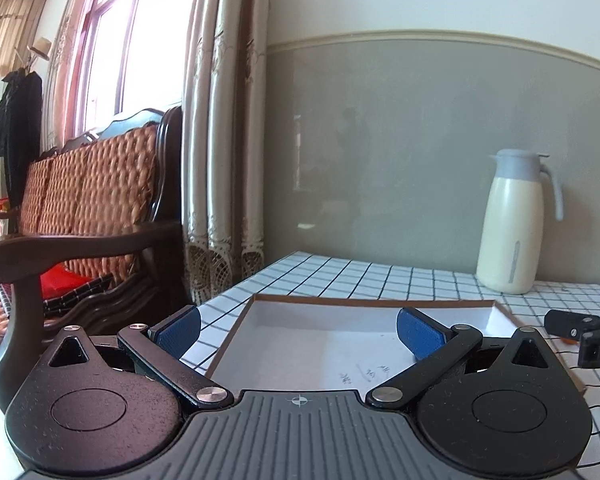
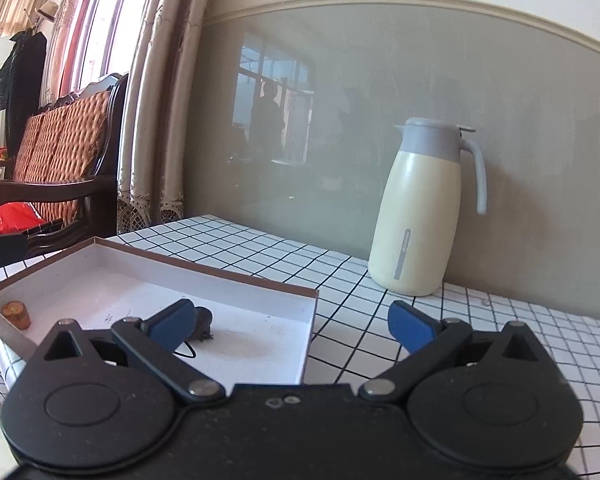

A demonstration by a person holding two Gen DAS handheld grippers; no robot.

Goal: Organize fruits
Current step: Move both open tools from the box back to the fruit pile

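Both your grippers stand wide open and hold nothing: the left gripper (image 1: 298, 330) has its blue pads spread over the near-left corner of the shallow white tray (image 1: 374, 303), and the right gripper (image 2: 290, 322) is spread over the tray's near-right corner.

In the right wrist view two small things lie inside the tray. A dark, round piece (image 2: 203, 323) lies just behind your right gripper's left pad, almost touching it. A small orange-brown piece (image 2: 17, 314) stands in the tray's far-left corner, well apart from your right gripper. I cannot tell for sure what fruits they are, the view is too small.

I judge these two are already placed, so pull both grippers back slowly and level. Keep the right one's left pad away from the dark piece, so you do not push it.

The cream jug (image 2: 422, 212) stands behind the tray on the checked cloth (image 2: 340, 280).
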